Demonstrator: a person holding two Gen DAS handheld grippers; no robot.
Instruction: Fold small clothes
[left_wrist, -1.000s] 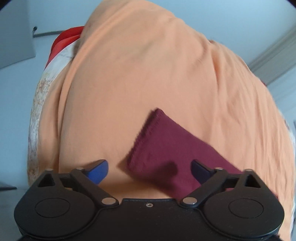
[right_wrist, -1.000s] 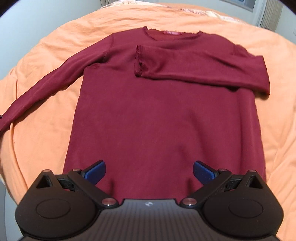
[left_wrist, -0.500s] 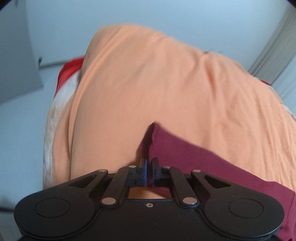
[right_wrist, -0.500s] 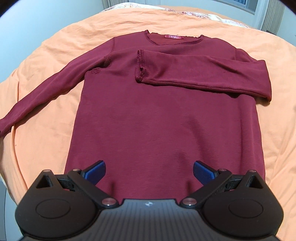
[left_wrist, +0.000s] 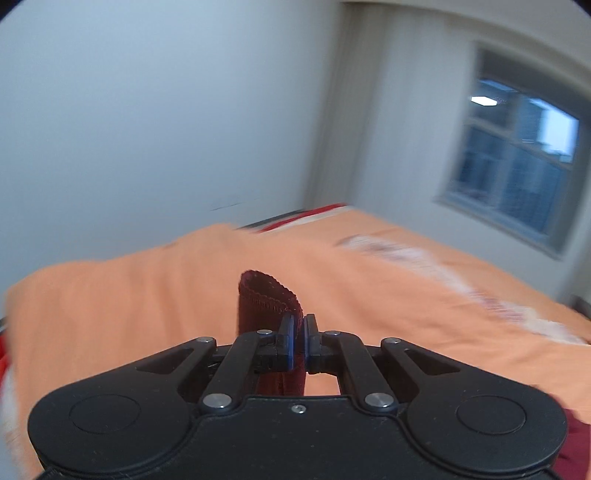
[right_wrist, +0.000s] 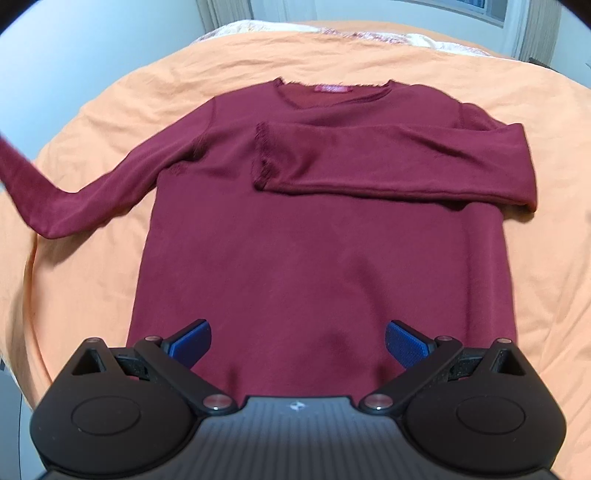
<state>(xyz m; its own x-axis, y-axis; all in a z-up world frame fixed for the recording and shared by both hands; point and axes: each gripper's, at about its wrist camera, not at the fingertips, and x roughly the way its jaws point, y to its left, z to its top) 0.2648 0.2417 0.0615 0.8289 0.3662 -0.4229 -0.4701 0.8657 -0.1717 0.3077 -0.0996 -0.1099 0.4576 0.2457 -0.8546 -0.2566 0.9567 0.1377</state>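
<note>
Left wrist view: my left gripper (left_wrist: 299, 341) is clenched, blue pads pressed nearly together with a thin fold of the sleeve cuff (left_wrist: 267, 301) pinched between them. The cuff stands up above the fingers, stitched hem visible, with more maroon fabric hanging below the jaws. It is lifted off the orange bedspread (left_wrist: 147, 314), which is blurred. A wall and a window (left_wrist: 517, 173) fill the background.

Right wrist view: my right gripper (right_wrist: 298, 341) is released, jaws spread wide, blue pads (right_wrist: 192, 341) well apart, holding nothing and hovering over the lower hem area of the maroon sweater (right_wrist: 314, 258). Cannot tell if the pads touch the fabric. The sweater lies flat, front up, on the orange bedspread (right_wrist: 535, 92), neckline away from me. One sleeve (right_wrist: 388, 166) is folded across the chest, cuff near the middle. The other sleeve (right_wrist: 92, 195) stretches out to the left edge of frame and rises off the bed there.
</note>
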